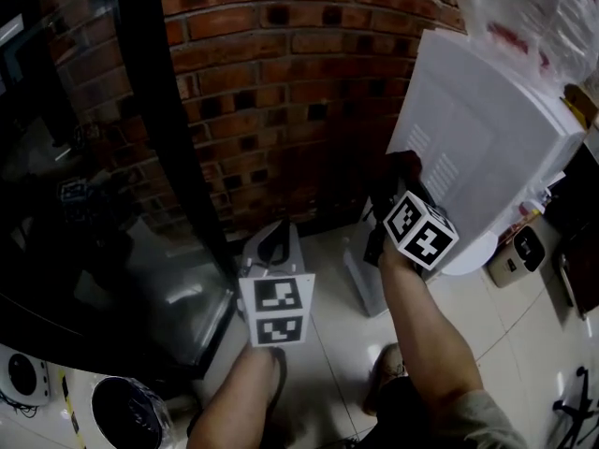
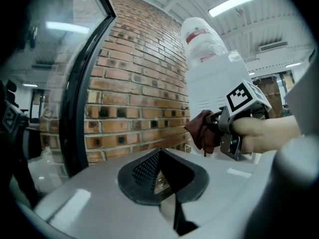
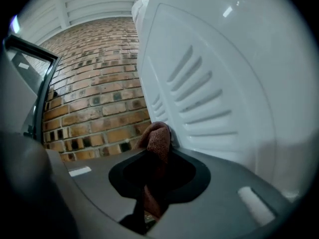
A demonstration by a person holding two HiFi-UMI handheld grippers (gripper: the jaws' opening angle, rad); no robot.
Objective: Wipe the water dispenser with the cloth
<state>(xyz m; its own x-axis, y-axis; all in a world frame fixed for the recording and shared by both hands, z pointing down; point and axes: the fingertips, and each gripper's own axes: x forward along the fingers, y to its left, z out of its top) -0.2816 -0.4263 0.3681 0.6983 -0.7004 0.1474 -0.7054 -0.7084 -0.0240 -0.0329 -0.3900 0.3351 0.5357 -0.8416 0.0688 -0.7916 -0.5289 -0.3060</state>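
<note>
The white water dispenser (image 1: 496, 129) stands at the right against the brick wall, with a clear bottle (image 1: 524, 7) on top. My right gripper (image 1: 401, 181) is shut on a dark red-brown cloth (image 3: 155, 141) and holds it against the dispenser's vented side panel (image 3: 224, 83). In the left gripper view the cloth (image 2: 203, 131) hangs from the right gripper (image 2: 219, 123) beside the dispenser (image 2: 214, 88). My left gripper (image 1: 271, 241) hovers lower and to the left, away from the dispenser. Its jaws meet with nothing between them (image 2: 159, 156).
A brick wall (image 1: 271, 82) runs behind. A black-framed glass door (image 1: 159, 138) stands at the left. On the tiled floor (image 1: 328, 279) by the dispenser's foot sit a white box (image 1: 365, 274) and a beige device (image 1: 518, 255).
</note>
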